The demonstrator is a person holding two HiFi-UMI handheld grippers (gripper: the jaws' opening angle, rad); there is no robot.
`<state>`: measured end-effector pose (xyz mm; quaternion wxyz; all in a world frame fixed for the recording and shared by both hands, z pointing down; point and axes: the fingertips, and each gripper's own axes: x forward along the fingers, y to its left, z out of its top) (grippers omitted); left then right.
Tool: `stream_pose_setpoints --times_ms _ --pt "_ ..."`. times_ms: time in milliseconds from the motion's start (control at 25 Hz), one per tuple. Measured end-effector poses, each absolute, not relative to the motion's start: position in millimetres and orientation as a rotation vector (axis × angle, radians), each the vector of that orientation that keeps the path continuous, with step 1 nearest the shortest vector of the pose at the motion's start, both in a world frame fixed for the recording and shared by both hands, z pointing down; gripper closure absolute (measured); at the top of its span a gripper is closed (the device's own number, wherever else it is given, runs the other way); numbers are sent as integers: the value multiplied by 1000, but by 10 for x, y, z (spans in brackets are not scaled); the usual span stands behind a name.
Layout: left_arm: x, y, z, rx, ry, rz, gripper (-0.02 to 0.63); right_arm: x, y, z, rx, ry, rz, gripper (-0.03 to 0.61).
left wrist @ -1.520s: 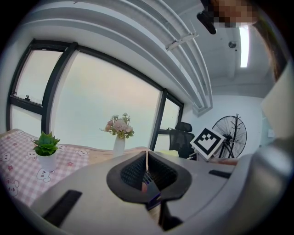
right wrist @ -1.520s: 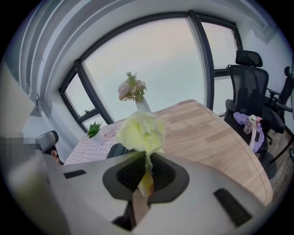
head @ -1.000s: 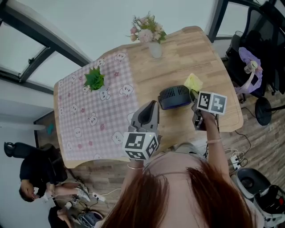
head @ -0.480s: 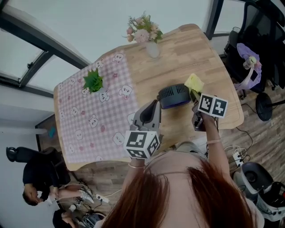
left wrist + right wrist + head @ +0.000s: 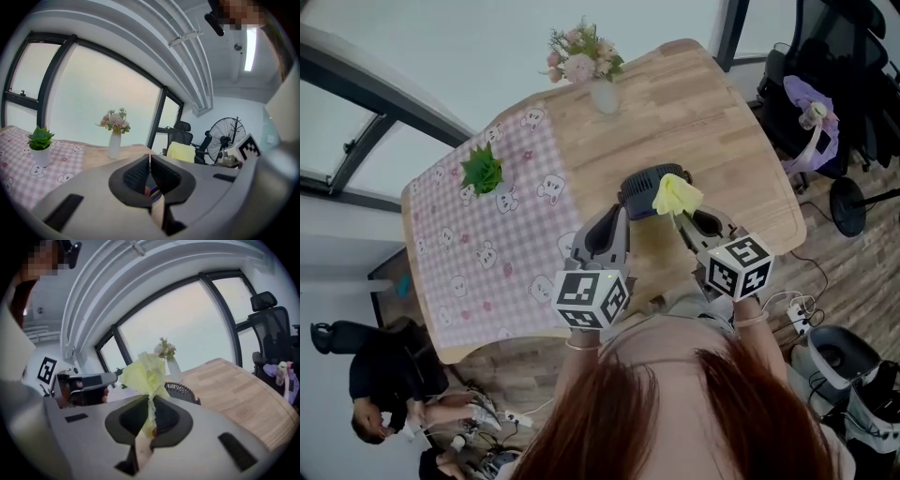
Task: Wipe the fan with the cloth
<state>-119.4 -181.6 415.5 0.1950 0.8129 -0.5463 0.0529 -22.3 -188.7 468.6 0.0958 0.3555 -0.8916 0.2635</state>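
Right gripper (image 5: 684,214) angled in from 5 o'clock, jaws clamped on crumpled yellow cloth (image 5: 676,193) | cloth at dark round fan's (image 5: 637,184) 3 o'clock rim, possibly touching | left gripper (image 5: 622,214) pinched closed, empty, at fan's 7 o'clock.

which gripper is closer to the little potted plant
Left. The left gripper is to the plant's right; the right gripper, holding the cloth, is farther right, by the fan.

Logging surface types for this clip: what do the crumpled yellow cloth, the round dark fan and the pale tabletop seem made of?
Crumpled yellow cloth: soft thin fabric, matte; it bunches into folds. Round dark fan: likely plastic, dull finish, slatted grille. Pale tabletop: wood or wood-look laminate; plank grain lines show.
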Motion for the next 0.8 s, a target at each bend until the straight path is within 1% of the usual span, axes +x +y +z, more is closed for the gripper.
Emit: stream_pose_setpoints --times_ms 320,600,800 --pt "-1169 -1759 4165 2263 -1532 150 600 -514 -1471 5155 834 -2494 554 560" --pt "-1200 -1654 4156 2257 -1550 165 600 -625 -1503 5602 811 -2290 578 560" --pt "-1283 -1600 4113 2238 -1592 167 600 -660 -1743 5542 910 -2289 600 560"
